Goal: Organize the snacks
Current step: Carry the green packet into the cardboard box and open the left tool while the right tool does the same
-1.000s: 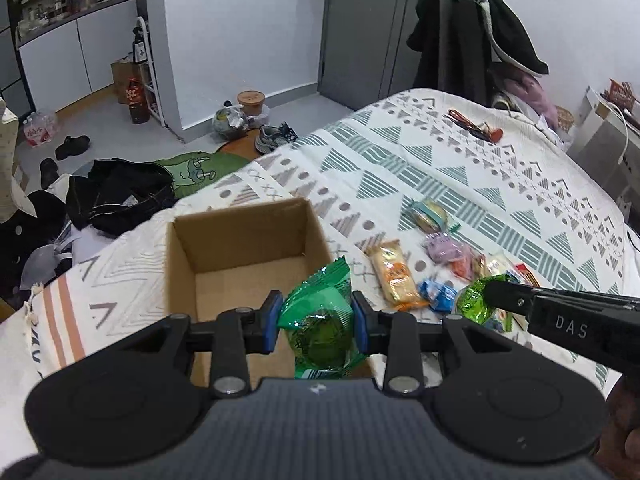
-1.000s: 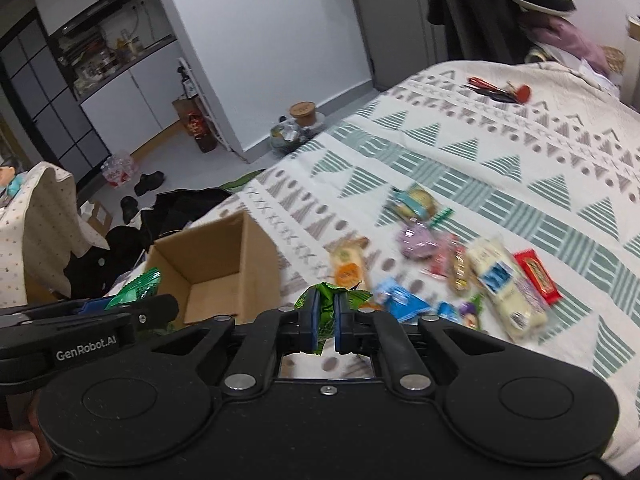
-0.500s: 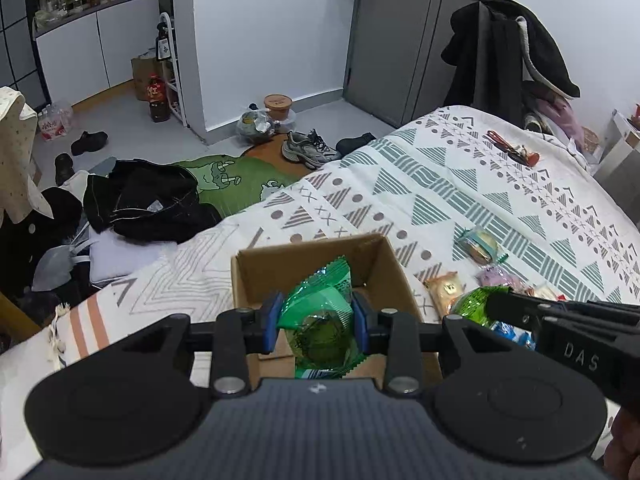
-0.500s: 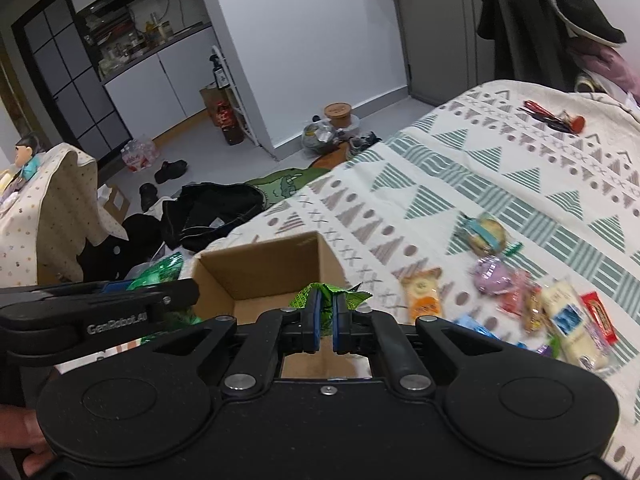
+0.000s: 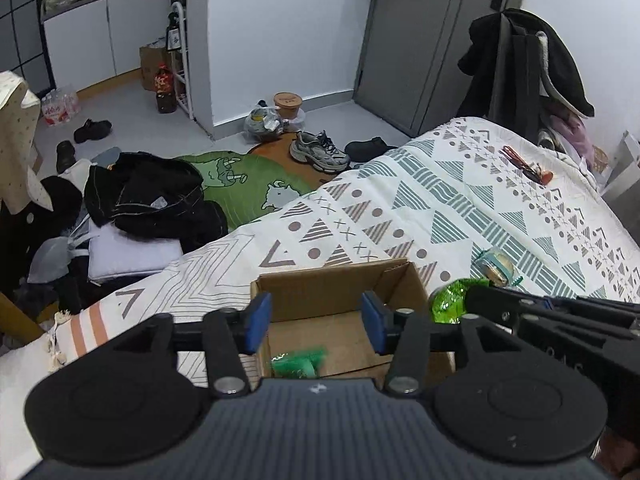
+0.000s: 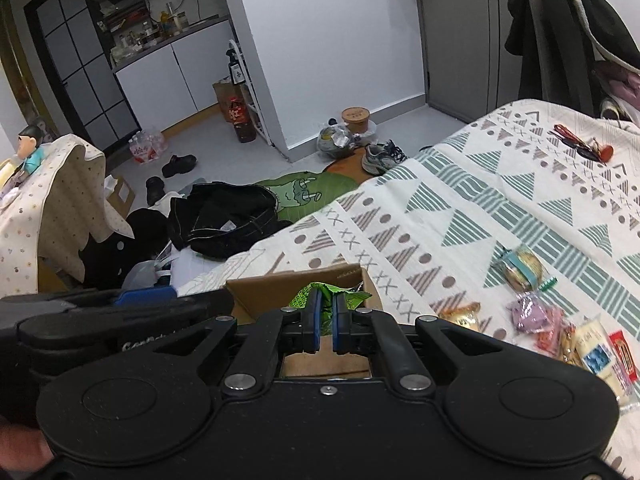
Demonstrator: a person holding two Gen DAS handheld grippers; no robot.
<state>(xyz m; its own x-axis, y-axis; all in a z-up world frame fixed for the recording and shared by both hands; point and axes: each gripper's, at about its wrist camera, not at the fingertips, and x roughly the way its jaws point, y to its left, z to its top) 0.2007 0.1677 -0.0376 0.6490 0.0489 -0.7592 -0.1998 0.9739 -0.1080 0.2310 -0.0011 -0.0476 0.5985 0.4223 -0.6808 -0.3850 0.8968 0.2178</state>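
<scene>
Right now the left gripper (image 5: 316, 322) stands spread and empty above the cardboard box (image 5: 340, 296); a green packet (image 5: 300, 363) lies inside at six o'clock; the right gripper (image 6: 324, 316) is clenched on a second green packet (image 6: 332, 294) over the rim. Released too far toward three o'clock, it might land on the blanket (image 6: 460, 208) among the loose snacks (image 6: 560, 328).

Even, cool indoor light filled both views, bright enough to read the patterned white bedspread (image 6: 500, 200) clearly, with only soft shadows. Fisheye distortion bowed the grey door (image 5: 420, 40) and walls toward the edges, and the corners went dark. The green snack packet (image 5: 300, 362) in the cardboard box (image 5: 336, 292) was smeared with motion blur.
</scene>
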